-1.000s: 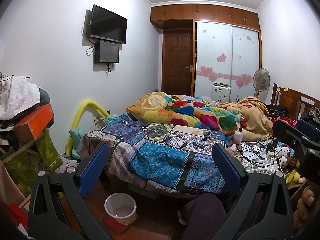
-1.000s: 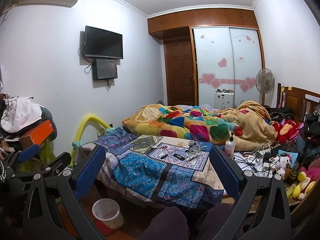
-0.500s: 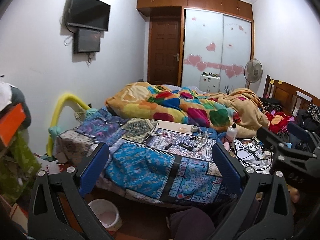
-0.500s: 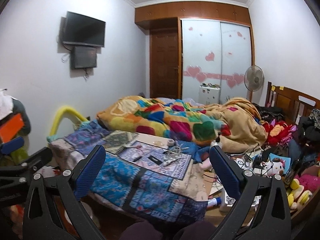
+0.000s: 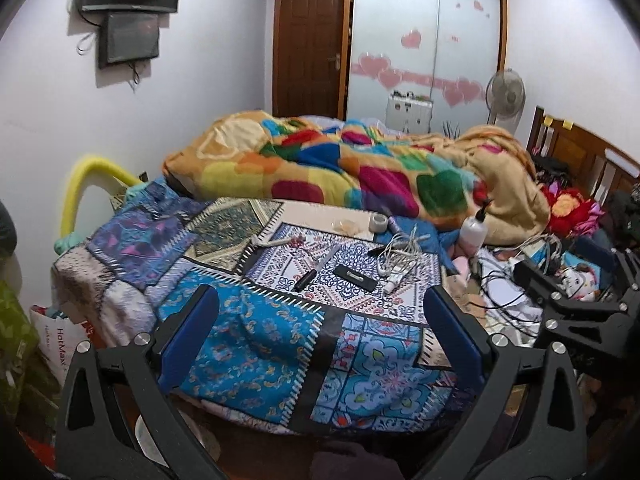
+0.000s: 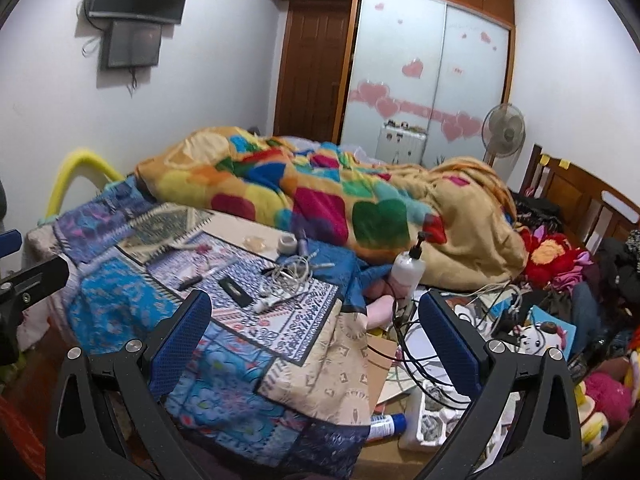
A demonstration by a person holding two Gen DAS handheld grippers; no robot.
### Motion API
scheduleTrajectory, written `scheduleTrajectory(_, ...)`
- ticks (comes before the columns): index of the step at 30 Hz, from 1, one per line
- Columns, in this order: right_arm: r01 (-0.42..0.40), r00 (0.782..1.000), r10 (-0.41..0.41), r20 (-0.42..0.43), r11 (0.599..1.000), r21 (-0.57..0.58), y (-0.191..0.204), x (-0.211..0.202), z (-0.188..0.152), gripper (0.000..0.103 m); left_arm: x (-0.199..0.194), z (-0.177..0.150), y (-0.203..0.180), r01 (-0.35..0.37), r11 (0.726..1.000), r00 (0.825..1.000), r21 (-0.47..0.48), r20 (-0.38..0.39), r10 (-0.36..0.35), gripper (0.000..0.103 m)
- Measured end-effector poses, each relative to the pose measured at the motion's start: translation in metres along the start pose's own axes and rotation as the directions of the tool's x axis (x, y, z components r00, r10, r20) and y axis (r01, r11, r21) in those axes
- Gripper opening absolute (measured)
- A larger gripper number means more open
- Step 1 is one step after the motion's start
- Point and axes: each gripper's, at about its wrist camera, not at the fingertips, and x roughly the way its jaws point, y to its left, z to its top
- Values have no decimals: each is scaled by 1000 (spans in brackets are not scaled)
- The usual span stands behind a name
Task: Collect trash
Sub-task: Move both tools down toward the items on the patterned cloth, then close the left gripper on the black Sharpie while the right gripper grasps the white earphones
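Fingers [image 5: 190, 332] of the left gripper [image 5: 324, 336] are standing wide apart, gripping nothing, hovering over the quilt [image 5: 256, 332] at the bed's near edge. Farther in, a crumpled clear wrapper [image 5: 347, 225] is lying on a pale board beside a tape roll [image 5: 379, 223], with a remote [image 5: 355, 277] and tangled cables [image 5: 400, 254] nearer. Right gripper [image 6: 316, 328] fingers [image 6: 452, 340] are likewise spread and empty, framing the quilt corner, with a pump bottle [image 6: 408, 270] standing beyond and a blue-capped tube [image 6: 386, 426] lying below.
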Motion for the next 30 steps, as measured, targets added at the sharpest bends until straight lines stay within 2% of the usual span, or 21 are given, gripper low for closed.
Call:
scheduleTrajectory(7,-46,996,48,-79,998,33,-18,75,12,103,90,5,0,6,1000,996,1,-91,-6,103)
scheduleTrajectory(12,-122,981,136,-137,986,110,-34,125,19,103,145,5,9,-8,1000,989,-18,-148,5,96)
scheduleTrajectory(16,-172,964,203,-173,968,181,-46,165,20,102,183,1,21,0,998,981,-57,-194,-11,85)
scheduleTrajectory(19,-192,944,249,-219,949,249,-58,200,20,87,208,-4,27,0,998,975,-70,-221,-15,79)
scheduleTrajectory(21,-206,923,290,-254,927,312,-64,225,17,72,222,-5,28,1,998,972,-69,-234,-17,75)
scheduleTrajectory(25,-218,883,362,-298,879,423,-74,264,11,54,241,-7,27,2,999,970,-46,-242,-13,66)
scheduleTrajectory(27,-216,863,395,-316,852,476,-76,281,7,40,248,-8,26,5,999,969,-42,-246,-16,61)
scheduleTrajectory(29,-230,848,430,-309,825,517,-77,290,4,33,256,-7,26,12,999,968,-42,-251,-22,56)
scheduleTrajectory(30,-234,847,437,-303,817,527,-77,292,3,33,259,-7,26,16,999,968,-42,-250,-26,55)
